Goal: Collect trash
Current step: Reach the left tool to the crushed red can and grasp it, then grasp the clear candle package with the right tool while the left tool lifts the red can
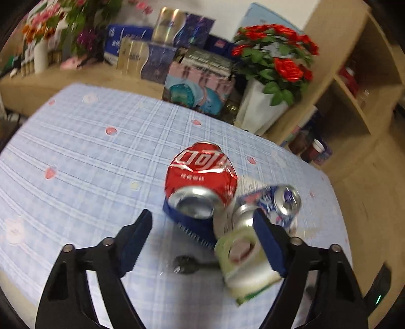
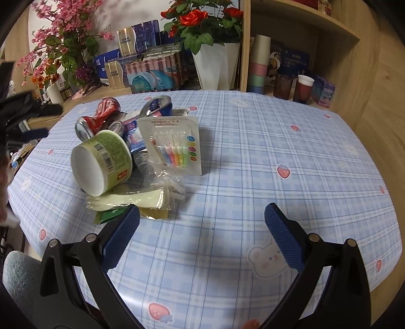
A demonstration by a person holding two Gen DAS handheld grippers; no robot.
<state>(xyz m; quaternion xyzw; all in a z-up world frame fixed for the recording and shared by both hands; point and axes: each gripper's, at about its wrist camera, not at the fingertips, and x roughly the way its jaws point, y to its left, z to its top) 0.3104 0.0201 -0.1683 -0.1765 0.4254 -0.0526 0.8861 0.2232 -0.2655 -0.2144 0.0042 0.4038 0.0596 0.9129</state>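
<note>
A pile of trash lies on the blue checked tablecloth (image 2: 253, 157). In the right wrist view it holds a crushed red cola can (image 2: 101, 111), a green-labelled white cup (image 2: 101, 162) on its side, a blue crushed can (image 2: 158, 106), a blister pack of coloured pens (image 2: 174, 144) and clear wrappers (image 2: 162, 192). My right gripper (image 2: 202, 222) is open and empty, just in front of the pile. In the left wrist view my left gripper (image 1: 202, 227) is open, with the red can (image 1: 200, 177) ahead. The green cup (image 1: 245, 263) lies against its right finger, and the blue can (image 1: 283, 200) is beyond.
A wooden shelf unit (image 2: 303, 38) with cups and boxes stands at the back right. Potted red roses (image 2: 202, 22), pink flowers (image 2: 63, 38) and stacked boxes (image 2: 152, 68) line the low shelf behind the table. The table's right half (image 2: 316, 177) shows bare cloth.
</note>
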